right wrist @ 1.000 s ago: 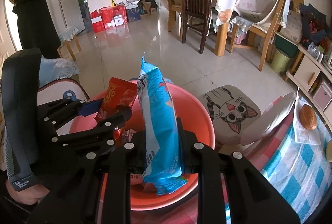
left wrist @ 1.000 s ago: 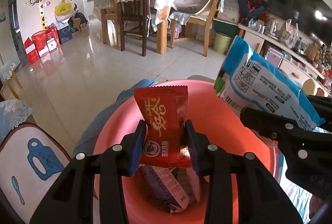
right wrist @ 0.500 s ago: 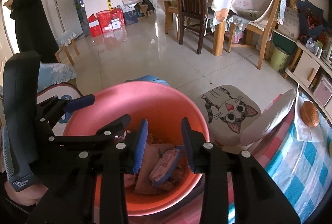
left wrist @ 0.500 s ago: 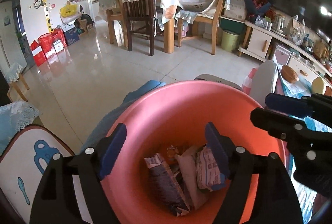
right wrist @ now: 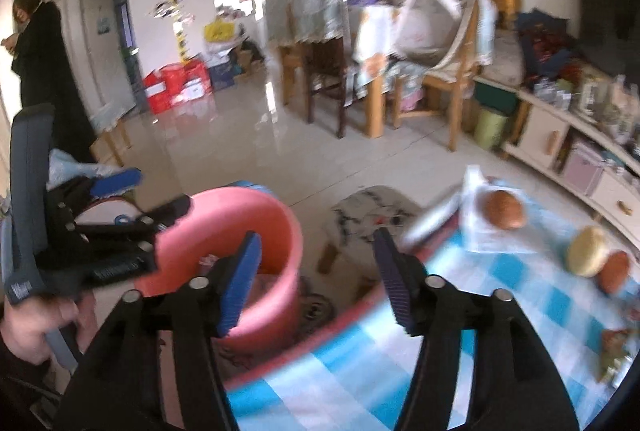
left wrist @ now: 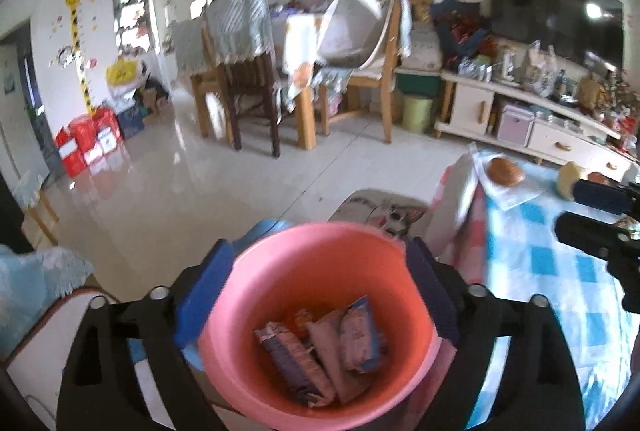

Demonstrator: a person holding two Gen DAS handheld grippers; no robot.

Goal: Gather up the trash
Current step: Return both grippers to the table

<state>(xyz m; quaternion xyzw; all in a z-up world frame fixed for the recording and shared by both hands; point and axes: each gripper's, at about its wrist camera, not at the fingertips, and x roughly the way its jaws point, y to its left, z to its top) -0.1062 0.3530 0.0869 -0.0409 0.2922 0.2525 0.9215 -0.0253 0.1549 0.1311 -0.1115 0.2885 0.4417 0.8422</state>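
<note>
two grippers – both agape | one pink bucket (left wrist: 320,295) | three wrappers (left wrist: 324,347)

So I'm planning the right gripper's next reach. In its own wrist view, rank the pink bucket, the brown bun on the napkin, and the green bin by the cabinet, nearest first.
1. pink bucket, just left of the right gripper, below its left finger.
2. brown bun, ahead to the right, on the checkered tablecloth.
3. green bin, far right, on the floor by the white cabinet.
</note>
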